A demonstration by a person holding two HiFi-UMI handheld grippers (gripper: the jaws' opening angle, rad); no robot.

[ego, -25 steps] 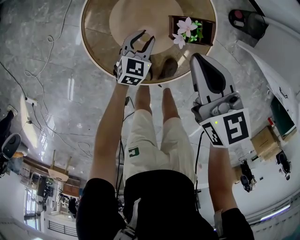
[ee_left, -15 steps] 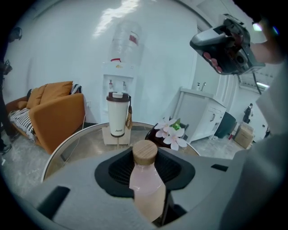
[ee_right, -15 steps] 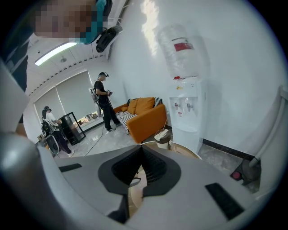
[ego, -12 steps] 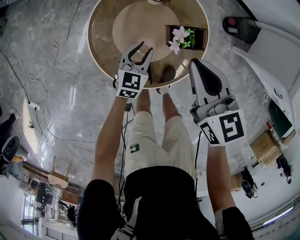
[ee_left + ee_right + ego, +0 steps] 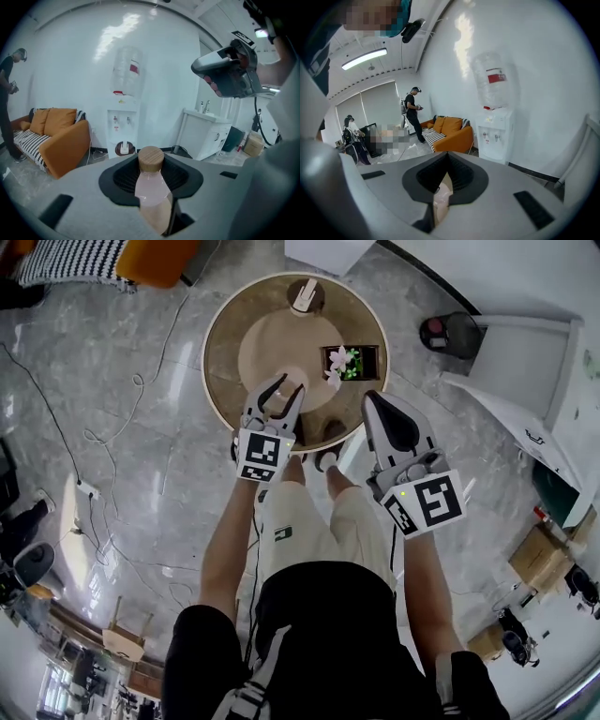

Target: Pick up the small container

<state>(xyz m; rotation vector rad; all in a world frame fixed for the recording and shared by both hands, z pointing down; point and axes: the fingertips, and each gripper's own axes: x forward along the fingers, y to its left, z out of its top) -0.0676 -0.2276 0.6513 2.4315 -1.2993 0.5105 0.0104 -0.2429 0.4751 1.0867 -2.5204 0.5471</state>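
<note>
Your arms reach straight ahead from your shoulders, forearms roughly parallel, with a gripper in each hand. The right gripper (image 5: 377, 401) has its jaws pressed together and carries nothing I can make out. It sits by the near right edge of the counter (image 5: 223, 343), and it is best held there, out of the way.

The left gripper (image 5: 289, 385) is clamped on the small container (image 5: 151, 180). The pale pink body sits between the pads and the wooden cap points away along the jaws. That gripper looks out level across the room, so I judge the container is already lifted off the counter. In the head view the gripper lines up with the counter's near edge.

Taking the pick as made, hold the squeeze even rather than tighter, since the rounded body could slide forward out of the pads. Hold your wrist level and avoid any swing.

Farther on, the flower box (image 5: 351, 362) sits toward the counter's right edge, apart from both grippers.
</note>
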